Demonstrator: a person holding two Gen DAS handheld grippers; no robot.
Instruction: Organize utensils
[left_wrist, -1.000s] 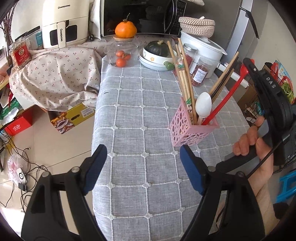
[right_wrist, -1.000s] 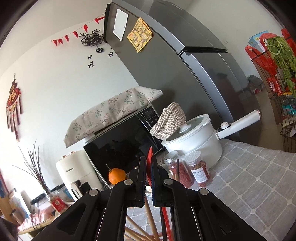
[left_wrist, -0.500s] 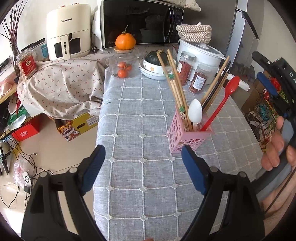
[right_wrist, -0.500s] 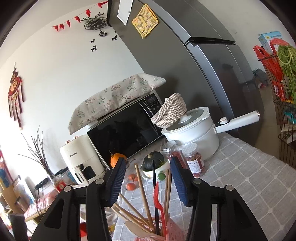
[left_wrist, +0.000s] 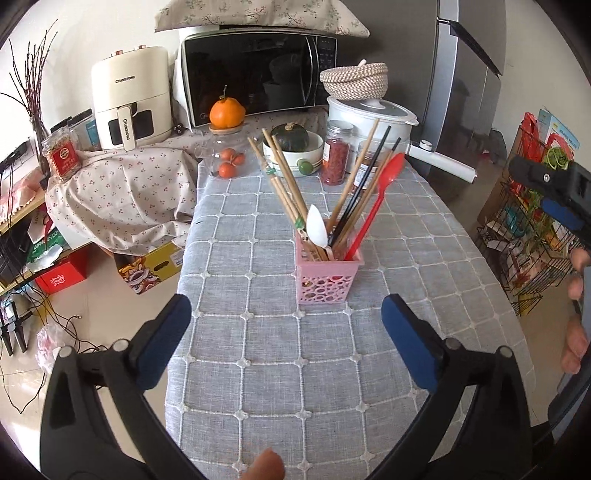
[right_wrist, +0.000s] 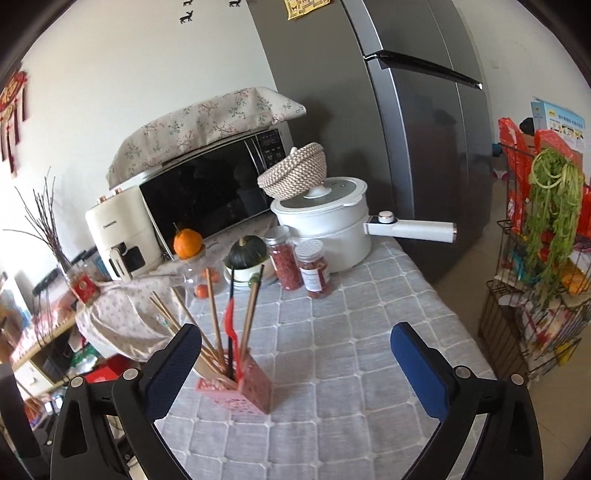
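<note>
- Grey quilted tablecloth with white grid stitching (left_wrist: 280, 384): covers the table and carries every container listed below.
- White lidded electric pot with a long white handle (right_wrist: 325, 229): at the far end of the table, with a woven rope basket (right_wrist: 295, 173) upside down on its lid.
- Pink perforated plastic utensil holder (left_wrist: 327, 277): upright near mid-table; holds wooden chopsticks (left_wrist: 284, 184), black chopsticks (left_wrist: 365, 188), a red long-handled spoon (left_wrist: 380, 192) and a white spoon (left_wrist: 317, 230), all leaning outward.
- White ceramic bowl (left_wrist: 295, 157): behind the holder; contains a dark green squash (left_wrist: 290, 136).
- Clear glass jar (left_wrist: 225, 155): left of the bowl; small orange fruits inside, a larger orange (left_wrist: 227, 112) on its wooden lid.
- Two clear jars with red contents (right_wrist: 301, 267): side by side in front of the pot.
- Left gripper (left_wrist: 286, 338): jaws just widened, now fully spread with nothing between them, hanging above the cloth short of the holder.
- Right gripper (right_wrist: 295, 363): jaws just sprung apart, empty; holder beside the left pad, untouched.
</note>
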